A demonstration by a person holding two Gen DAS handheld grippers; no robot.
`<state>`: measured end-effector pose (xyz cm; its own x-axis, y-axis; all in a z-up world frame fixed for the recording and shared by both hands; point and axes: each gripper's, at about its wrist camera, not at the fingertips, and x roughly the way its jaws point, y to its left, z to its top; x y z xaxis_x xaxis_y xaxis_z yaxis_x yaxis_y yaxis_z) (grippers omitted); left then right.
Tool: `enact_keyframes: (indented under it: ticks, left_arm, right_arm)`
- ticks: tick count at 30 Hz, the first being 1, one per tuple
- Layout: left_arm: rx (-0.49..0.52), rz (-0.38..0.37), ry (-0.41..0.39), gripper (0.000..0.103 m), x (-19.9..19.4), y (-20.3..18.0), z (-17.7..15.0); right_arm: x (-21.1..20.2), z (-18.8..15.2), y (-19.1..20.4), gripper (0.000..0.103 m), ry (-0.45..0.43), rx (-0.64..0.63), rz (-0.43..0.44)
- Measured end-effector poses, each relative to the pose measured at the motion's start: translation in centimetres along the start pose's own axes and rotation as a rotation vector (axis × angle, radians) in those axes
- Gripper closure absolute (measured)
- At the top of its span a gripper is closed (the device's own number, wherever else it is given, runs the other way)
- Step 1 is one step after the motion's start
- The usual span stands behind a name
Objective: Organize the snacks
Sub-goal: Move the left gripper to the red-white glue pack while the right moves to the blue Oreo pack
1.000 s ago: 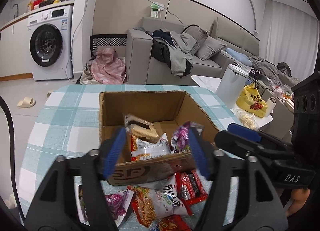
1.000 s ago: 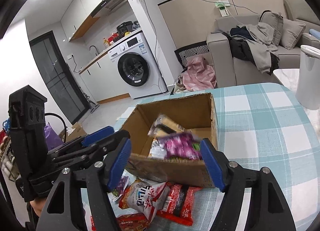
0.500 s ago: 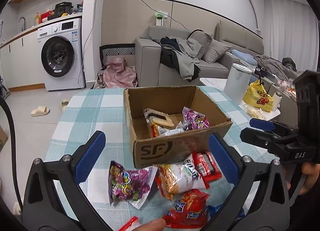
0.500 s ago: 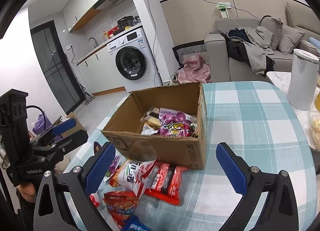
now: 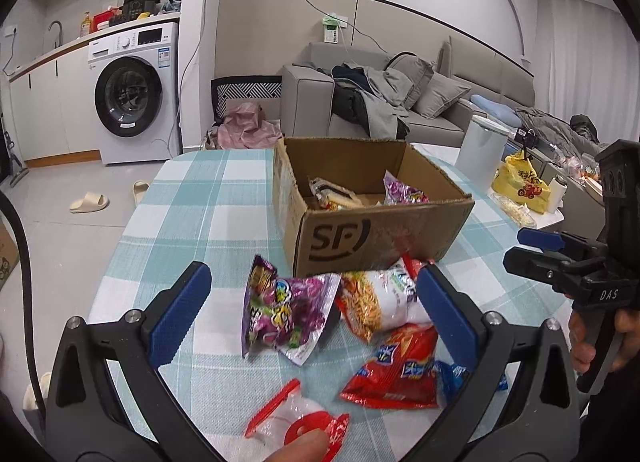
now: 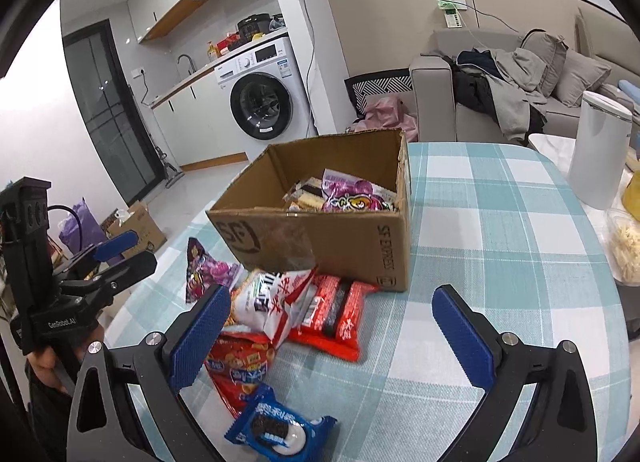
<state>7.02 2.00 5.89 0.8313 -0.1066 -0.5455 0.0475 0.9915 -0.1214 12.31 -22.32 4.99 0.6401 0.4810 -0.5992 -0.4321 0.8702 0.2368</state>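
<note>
An open cardboard box [image 5: 376, 238] [image 6: 320, 234] stands on the checked tablecloth and holds a purple packet [image 6: 348, 198] and a wafer pack [image 5: 332, 194]. In front of it lie a purple snack bag [image 5: 284, 310] [image 6: 208, 270], a white noodle bag [image 5: 380, 298] [image 6: 272, 298], a red bag [image 5: 400, 370] [image 6: 240, 366], a red bar pack [image 6: 336, 314] and a blue cookie pack [image 6: 276, 430]. My left gripper [image 5: 312, 318] is open above the purple bag and holds nothing. My right gripper [image 6: 332, 338] is open and empty above the red bar pack.
A clear red-edged bag [image 5: 296, 422] lies at the near table edge. A white canister [image 6: 600, 154], a yellow bag [image 5: 524, 186] and a tray of food [image 6: 624, 246] stand on the right. A sofa [image 5: 400, 110] and washing machine [image 5: 132, 94] lie beyond the table.
Both grippers have pulled back from the box toward the near edge and opened wide. The purple packet the right one held over the box now lies inside it.
</note>
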Motion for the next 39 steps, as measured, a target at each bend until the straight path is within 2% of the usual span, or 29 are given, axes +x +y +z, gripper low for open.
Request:
enact_keyframes:
  ticks: [3,10,24,27,33,39]
  left_arm:
    - [-0.027,0.012,-0.026,0.001,-0.7,0.6,-1.0]
    - [-0.047,0.022,-0.014,0.001,-1.4,1.4,-2.6]
    - [0.011,0.049,0.017,0.001,-1.7,0.7,-5.4]
    - [0.011,0.034,0.016,0.001,-1.8,0.5,-6.1]
    - [-0.003,0.044,-0.007,0.001,-2.1,0.6,-6.9]
    - [-0.008,0.016,0.039,0.001,-1.7,0.7,-7.4]
  right_arm:
    - [-0.1,-0.7,0.2,0.0,0.008,-0.005,-0.003]
    - [-0.6,-2.9,0.6,0.0,0.031,-0.011,0.001]
    - [-1.9,-6.1,1.8,0.0,0.011,-0.05,0.012]
    - [-2.1,-6.6,1.9,0.0,-0.008,-0.038,0.006]
    - [-1.9,-7.5,2.5,0.0,0.027,-0.047,0.032]
    - [-1.9,-8.3,4.0,0.0,0.03,-0.102,0.019]
